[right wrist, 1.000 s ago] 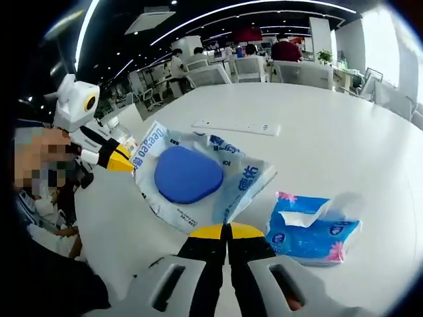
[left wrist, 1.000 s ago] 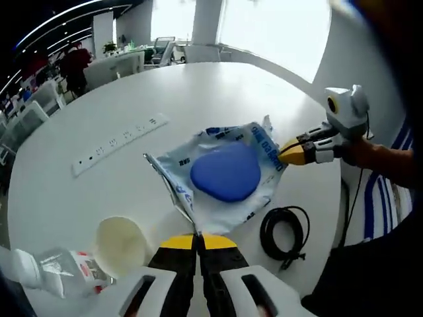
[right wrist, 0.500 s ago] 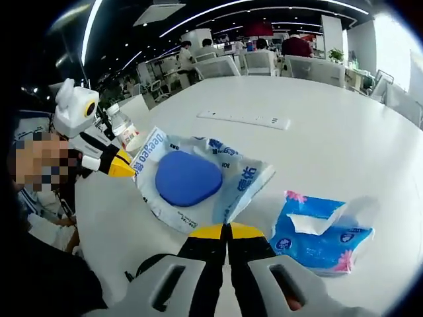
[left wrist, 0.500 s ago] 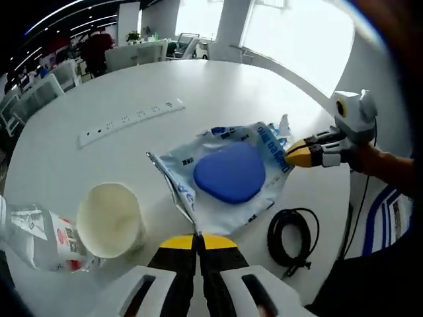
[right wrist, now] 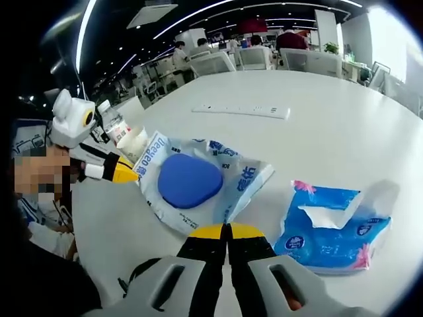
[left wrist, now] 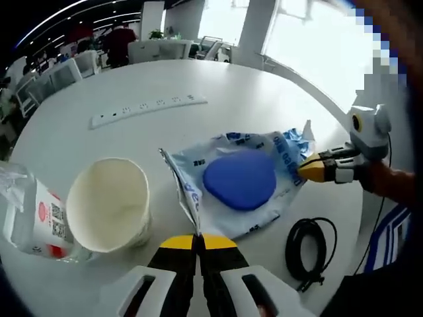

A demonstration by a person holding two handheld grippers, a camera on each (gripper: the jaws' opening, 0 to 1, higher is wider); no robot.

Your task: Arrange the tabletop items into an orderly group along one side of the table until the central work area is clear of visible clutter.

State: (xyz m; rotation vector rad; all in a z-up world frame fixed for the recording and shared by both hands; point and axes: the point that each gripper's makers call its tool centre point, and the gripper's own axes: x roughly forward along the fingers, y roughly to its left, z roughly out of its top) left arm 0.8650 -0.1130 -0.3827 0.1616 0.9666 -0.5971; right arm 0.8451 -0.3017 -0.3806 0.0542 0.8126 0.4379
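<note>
Paper cup (left wrist: 108,205) nearer now; "Deeyeo" packet (left wrist: 241,181) gripped.

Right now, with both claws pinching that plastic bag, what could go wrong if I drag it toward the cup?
The plastic bag is pinched at opposite edges by the left claw and right claw; pulling unevenly could tear it. The blue pad lying on it might slide off. The paper cup stands close beside the bag, with a bottle behind it; a sideways drag could tip either.
</note>
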